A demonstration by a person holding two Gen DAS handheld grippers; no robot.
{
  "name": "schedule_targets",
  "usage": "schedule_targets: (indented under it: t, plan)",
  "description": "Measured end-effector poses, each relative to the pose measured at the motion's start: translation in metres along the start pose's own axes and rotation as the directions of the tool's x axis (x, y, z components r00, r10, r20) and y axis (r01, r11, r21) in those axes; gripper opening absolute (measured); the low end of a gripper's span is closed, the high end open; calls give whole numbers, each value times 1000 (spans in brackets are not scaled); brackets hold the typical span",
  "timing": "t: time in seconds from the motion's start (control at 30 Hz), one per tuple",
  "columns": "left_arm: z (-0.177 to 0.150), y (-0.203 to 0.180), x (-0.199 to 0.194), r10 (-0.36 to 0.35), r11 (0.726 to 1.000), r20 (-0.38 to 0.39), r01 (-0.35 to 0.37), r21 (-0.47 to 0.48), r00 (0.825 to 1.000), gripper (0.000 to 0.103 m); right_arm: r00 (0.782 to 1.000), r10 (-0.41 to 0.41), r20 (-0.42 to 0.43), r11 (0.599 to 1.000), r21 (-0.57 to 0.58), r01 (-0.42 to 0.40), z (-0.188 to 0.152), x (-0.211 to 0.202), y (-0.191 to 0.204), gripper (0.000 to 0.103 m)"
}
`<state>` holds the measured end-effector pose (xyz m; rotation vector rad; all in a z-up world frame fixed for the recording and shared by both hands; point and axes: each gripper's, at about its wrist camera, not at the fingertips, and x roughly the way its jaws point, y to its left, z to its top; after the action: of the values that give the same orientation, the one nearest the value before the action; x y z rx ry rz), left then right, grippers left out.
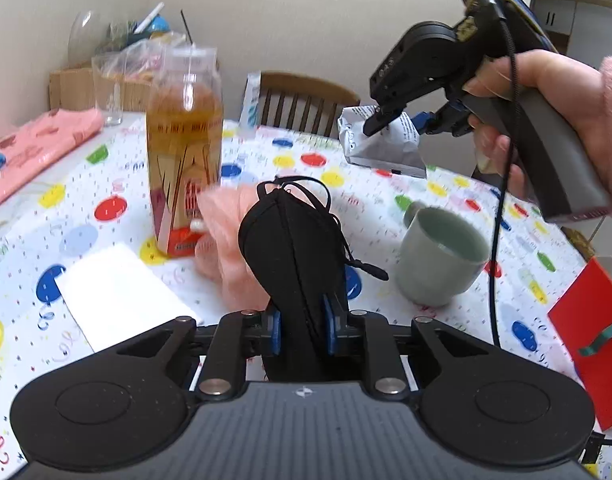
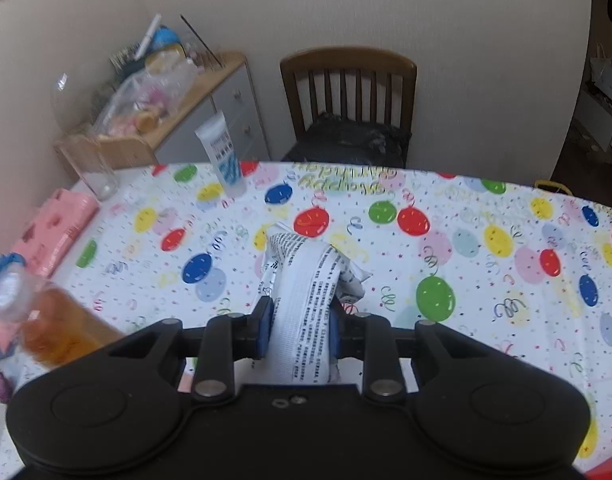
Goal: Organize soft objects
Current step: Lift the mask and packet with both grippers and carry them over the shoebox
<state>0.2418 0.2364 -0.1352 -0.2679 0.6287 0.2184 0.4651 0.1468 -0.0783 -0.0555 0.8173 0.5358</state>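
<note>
Sorting is only just begun, judging by how things lie. Two soft things are held up off the desk [image 2: 486, 280], and no basket or box for them can be seen.

A black pouch [image 1: 290, 248] with a zip and a thin cord is squeezed between the blue fingers [image 1: 275, 330] of the left gripper [image 1: 302, 330]. It sticks up over the near edge of the desk, and it looks floppy and a bit puffy.

A crumpled white packet [image 2: 306, 300] with rows of small black print is pinched by the right gripper [image 2: 300, 330]. It is held above the middle of the desk, and it is creased and squashed in at the grip.

A fluffy pink thing [image 1: 230, 248] is left on the desk by the tea bottle [image 1: 182, 152], behind the pouch. A folded pink cloth [image 1: 38, 148] is left at the left edge. Both are judged still to be sorted. The cup [image 1: 442, 256] is not soft.
</note>
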Motion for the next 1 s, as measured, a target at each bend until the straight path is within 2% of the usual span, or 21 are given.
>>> schedule_targets:
  t: [0.5, 0.77, 1.0]
  plan:
    - [27, -24, -50, -69, 996, 115, 63, 59, 991, 20, 990, 93, 105, 994, 43, -98, -26, -126, -36, 25]
    - [37, -54, -70, -137, 989, 100, 130, 77, 985, 20, 989, 84, 118, 994, 62, -92, -60, -183, -74, 25]
    - [33, -101, -82, -177, 979, 70, 169, 111, 982, 20, 990, 81, 118, 991, 94, -92, -95, -221, -125, 25]
